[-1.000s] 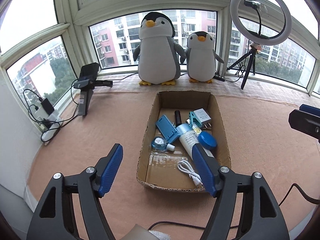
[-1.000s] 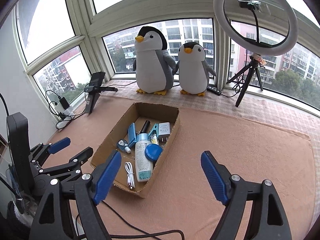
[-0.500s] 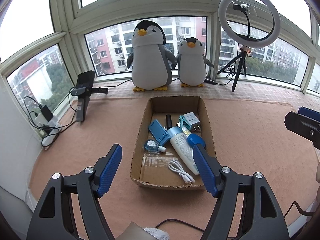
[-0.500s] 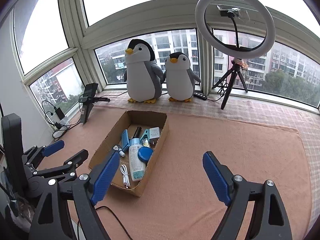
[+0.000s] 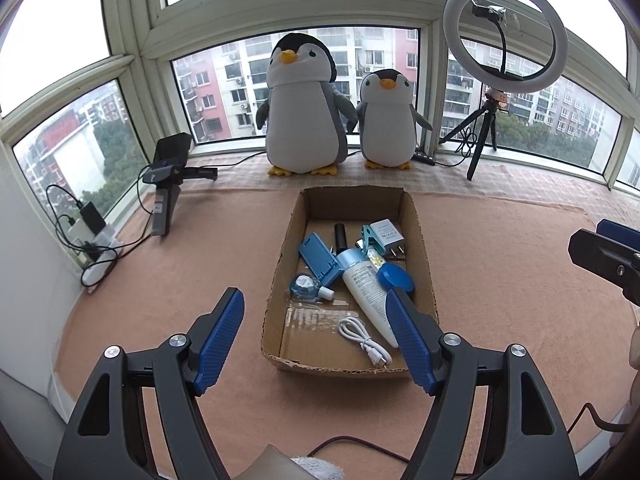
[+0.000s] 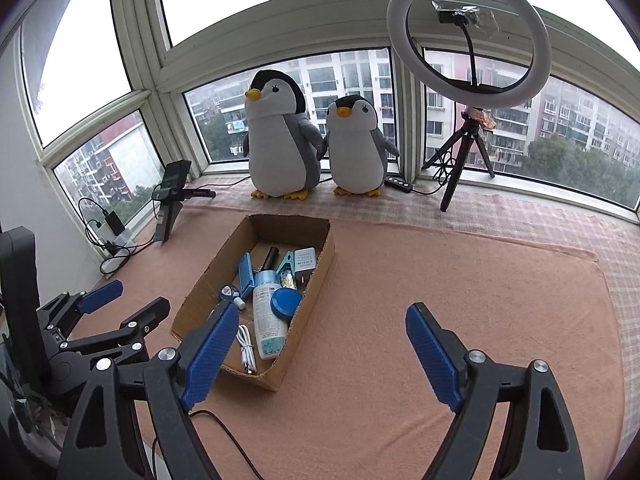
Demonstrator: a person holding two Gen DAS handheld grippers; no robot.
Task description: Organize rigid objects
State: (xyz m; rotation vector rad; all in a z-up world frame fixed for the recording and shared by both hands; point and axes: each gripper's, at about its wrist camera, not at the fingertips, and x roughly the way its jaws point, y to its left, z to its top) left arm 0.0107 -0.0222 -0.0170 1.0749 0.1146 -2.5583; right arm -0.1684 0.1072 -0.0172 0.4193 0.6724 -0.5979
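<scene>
Both wrist views have pulled back from the cardboard box since a second ago — it sits smaller in frame and more window shows above. Left gripper has its jaws wide with nothing between the pads; right gripper is just as wide and empty.

Only the left view shows the box interior head-on: white USB cable nearest the camera, white lotion tube lying lengthwise, blue round lid touching the tube, blue phone stand, correction tape, black cylinder, teal clip, white charger plug. Right gripper's tip pokes in at that view's right edge.

Only the right view shows the whole left gripper, at frame left beside the box, plus the open peach mat to the box's right.

Box lies ahead of and below the left gripper, its near wall between the pads in that view. For the right gripper the box is ahead-left, partly behind its left finger.

Two penguin plushes and a ring light stand behind by the window.
</scene>
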